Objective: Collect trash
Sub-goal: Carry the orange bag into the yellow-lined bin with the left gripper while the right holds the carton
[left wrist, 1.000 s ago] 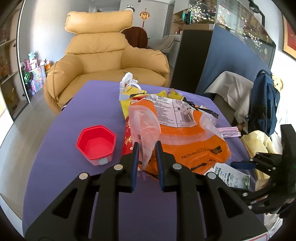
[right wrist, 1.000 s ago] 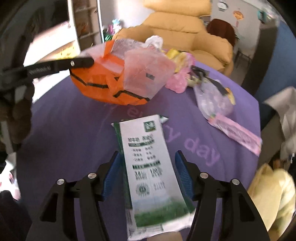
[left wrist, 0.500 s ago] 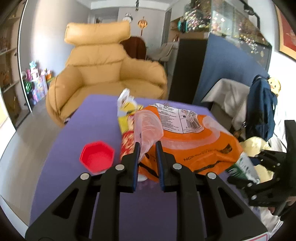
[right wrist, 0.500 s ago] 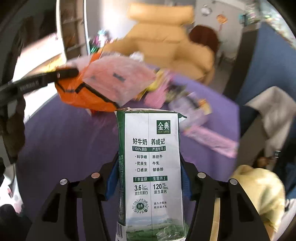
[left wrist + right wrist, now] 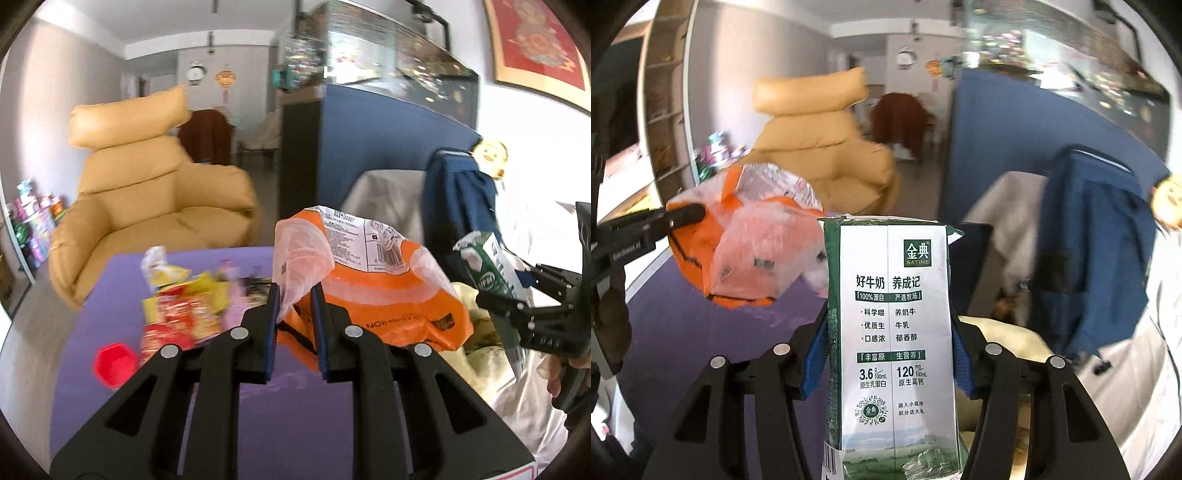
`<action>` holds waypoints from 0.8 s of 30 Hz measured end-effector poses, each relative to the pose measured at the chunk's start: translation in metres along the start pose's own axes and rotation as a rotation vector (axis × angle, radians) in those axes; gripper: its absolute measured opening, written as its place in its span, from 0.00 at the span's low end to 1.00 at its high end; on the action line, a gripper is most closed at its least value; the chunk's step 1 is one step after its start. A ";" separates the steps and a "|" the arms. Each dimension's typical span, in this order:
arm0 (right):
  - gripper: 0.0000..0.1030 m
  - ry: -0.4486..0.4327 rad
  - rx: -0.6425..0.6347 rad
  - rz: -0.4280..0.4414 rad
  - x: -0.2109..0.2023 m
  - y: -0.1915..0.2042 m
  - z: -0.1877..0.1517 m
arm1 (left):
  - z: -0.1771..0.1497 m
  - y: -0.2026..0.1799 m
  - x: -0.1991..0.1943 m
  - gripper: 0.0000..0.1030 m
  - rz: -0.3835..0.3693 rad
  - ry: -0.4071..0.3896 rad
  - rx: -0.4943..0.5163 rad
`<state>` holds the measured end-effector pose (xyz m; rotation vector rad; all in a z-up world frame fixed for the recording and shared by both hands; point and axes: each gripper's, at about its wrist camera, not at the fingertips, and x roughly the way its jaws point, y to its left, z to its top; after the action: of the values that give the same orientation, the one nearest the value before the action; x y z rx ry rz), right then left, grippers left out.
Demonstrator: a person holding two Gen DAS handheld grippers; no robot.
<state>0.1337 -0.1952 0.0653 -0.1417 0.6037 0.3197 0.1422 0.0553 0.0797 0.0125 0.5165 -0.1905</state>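
My left gripper (image 5: 294, 295) is shut on the rim of an orange and clear plastic bag (image 5: 373, 295) and holds it lifted above the purple table (image 5: 110, 406). The bag also shows in the right wrist view (image 5: 750, 240), with the left gripper's fingers (image 5: 683, 214) at its edge. My right gripper (image 5: 888, 332) is shut on a flattened green and white milk carton (image 5: 890, 332), held upright in the air. The carton (image 5: 491, 273) also shows at the right of the left wrist view, beside the bag.
Snack wrappers (image 5: 181, 306) and a red hexagonal cup (image 5: 114, 363) lie on the table. A tan armchair (image 5: 147, 199) stands behind it. A blue backpack (image 5: 1097, 251) hangs on a chair at the right, by a blue partition (image 5: 388, 147).
Both grippers have risen. The bag has come up off the table. The milk carton went from lying flat on the table to upright in the air near the bag.
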 end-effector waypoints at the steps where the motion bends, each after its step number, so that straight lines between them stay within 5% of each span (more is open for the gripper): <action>1: 0.51 -0.010 0.013 -0.025 -0.006 -0.011 -0.002 | 0.001 -0.011 0.005 0.16 -0.018 0.005 0.011; 14: 0.51 -0.097 0.145 -0.209 -0.048 -0.123 -0.011 | -0.005 -0.159 0.108 0.16 -0.271 0.146 0.129; 19: 0.51 -0.089 0.190 -0.192 -0.032 -0.135 -0.014 | -0.017 -0.180 0.149 0.55 -0.389 0.246 0.092; 24: 0.51 -0.088 0.220 -0.137 -0.007 -0.133 -0.020 | -0.020 -0.171 0.150 0.64 -0.415 0.263 0.048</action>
<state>0.1622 -0.3271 0.0585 0.0427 0.5353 0.1244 0.2286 -0.1376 -0.0053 -0.0232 0.7743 -0.6126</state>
